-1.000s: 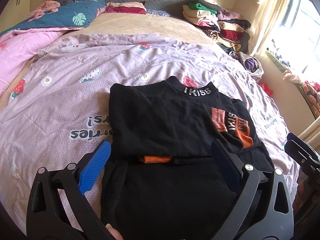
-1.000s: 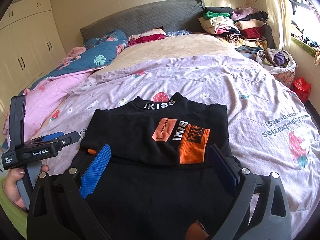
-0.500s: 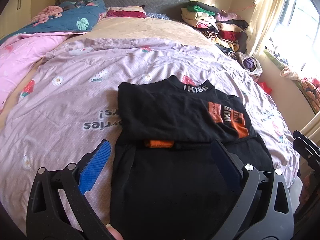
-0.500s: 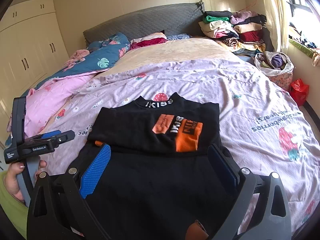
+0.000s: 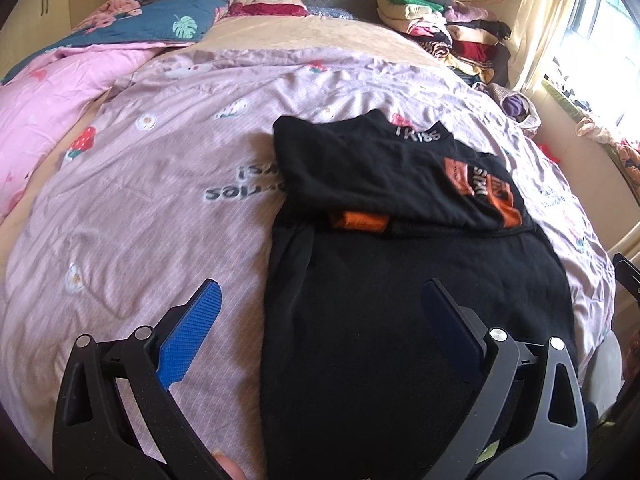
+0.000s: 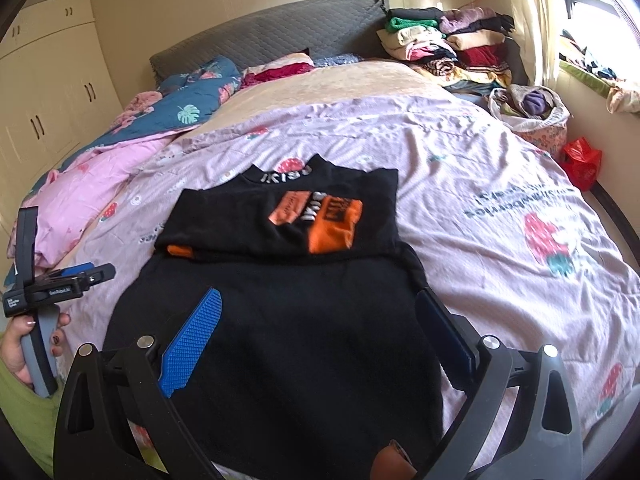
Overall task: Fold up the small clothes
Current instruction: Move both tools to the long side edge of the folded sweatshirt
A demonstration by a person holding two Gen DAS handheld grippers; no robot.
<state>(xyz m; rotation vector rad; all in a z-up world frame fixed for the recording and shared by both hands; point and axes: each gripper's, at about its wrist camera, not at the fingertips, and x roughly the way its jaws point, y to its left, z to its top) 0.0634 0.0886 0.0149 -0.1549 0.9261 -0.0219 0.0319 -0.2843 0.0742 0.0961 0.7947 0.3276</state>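
A black shirt (image 5: 400, 280) with orange patches and white "IKISS" lettering at the collar lies flat on the bed, its sleeves folded in over the chest. It also shows in the right wrist view (image 6: 288, 312). My left gripper (image 5: 320, 292) is open and empty, above the shirt's lower left part. My right gripper (image 6: 318, 300) is open and empty, above the shirt's lower part. The left gripper also shows at the left edge of the right wrist view (image 6: 60, 280), beside the shirt.
The shirt lies on a lilac strawberry-print sheet (image 5: 160, 200). A pink quilt (image 5: 48, 92) and a blue floral quilt (image 6: 192, 96) lie at the far left. A stack of folded clothes (image 6: 444, 48) stands at the far right by the headboard. A bag (image 6: 536, 108) and a red bag (image 6: 580, 160) sit beside the bed.
Both grippers have drawn back and risen from the shirt, so more of its lower half shows. The left gripper has shifted left. Both stay open.
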